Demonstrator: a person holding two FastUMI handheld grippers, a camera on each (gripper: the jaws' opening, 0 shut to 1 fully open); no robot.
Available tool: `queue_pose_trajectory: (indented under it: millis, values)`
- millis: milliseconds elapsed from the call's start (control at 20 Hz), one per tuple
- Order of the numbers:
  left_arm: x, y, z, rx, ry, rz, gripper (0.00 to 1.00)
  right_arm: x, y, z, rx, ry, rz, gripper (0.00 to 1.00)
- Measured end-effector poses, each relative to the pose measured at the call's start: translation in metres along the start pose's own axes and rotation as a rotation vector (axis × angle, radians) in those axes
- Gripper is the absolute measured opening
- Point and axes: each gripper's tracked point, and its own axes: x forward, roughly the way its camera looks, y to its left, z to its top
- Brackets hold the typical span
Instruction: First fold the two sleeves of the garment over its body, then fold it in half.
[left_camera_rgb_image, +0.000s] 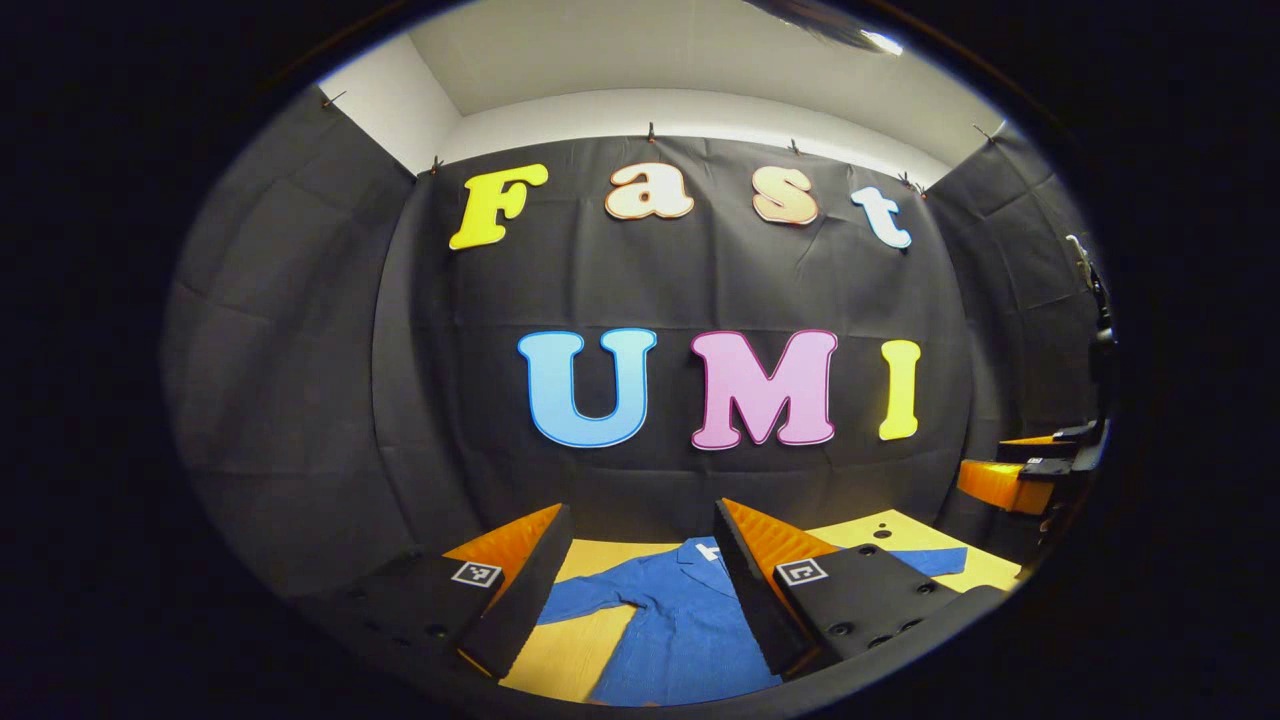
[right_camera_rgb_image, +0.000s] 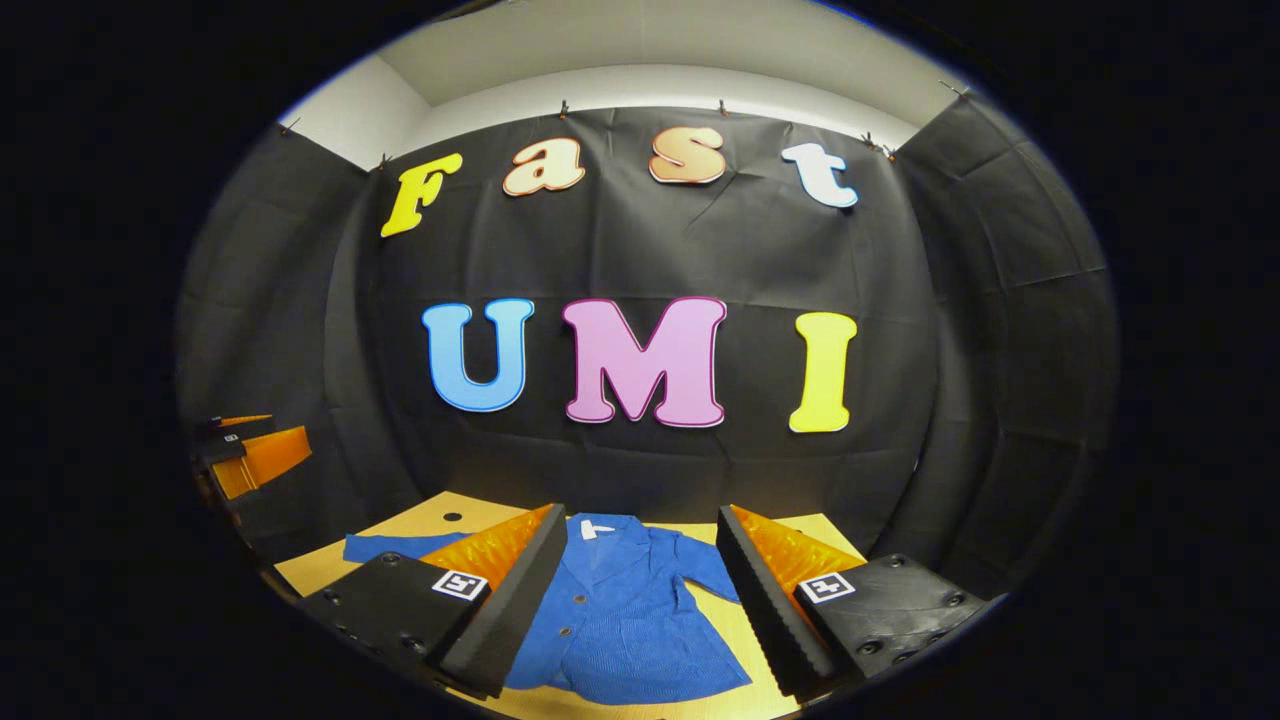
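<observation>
Your blue shirt (right_camera_rgb_image: 620, 610) lies flat on the yellow worktop (right_camera_rgb_image: 410, 525), collar (right_camera_rgb_image: 598, 529) toward the black back wall and button front facing up. In the right gripper view one sleeve (right_camera_rgb_image: 385, 547) stretches out to the side past the left finger, and the other sleeve (right_camera_rgb_image: 705, 575) angles out from the shoulder toward the far edge. In the left gripper view a sleeve (left_camera_rgb_image: 585, 600) likewise runs out sideways from the body, with more blue cloth (left_camera_rgb_image: 935, 560) showing beyond the right finger. So neither sleeve is folded over the body yet, and the half fold is not begun: judging from how the shirt lies, the whole task is still ahead of you.

Your left gripper (left_camera_rgb_image: 640, 590) hangs above the near part of the shirt with its fingers spread wide and nothing between them. Your right gripper (right_camera_rgb_image: 635, 595) is the same: fingers spread apart, empty, held over the shirt and not touching it. Each gripper also shows as an orange and black shape at the edge of the other's view.

You likely want to start with a sleeve cuff, bringing it across the chest.
</observation>
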Motion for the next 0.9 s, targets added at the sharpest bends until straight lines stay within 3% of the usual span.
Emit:
queue_pose_trajectory:
  millis: [350, 500, 900]
  values:
    - [0.023, -0.011, -0.012, 0.011, 0.029, 0.057, 0.82, 0.055, 0.001, -0.036, 0.053, 0.093, 0.068, 0.96]
    - [0.035, -0.015, -0.022, 0.002, 0.052, 0.096, 0.82, 0.095, -0.014, -0.064, 0.068, 0.167, 0.063, 0.96]
    - [0.062, -0.034, -0.046, 0.006, 0.142, 0.167, 0.82, 0.157, -0.074, -0.207, 0.169, 0.584, -0.001, 0.98]
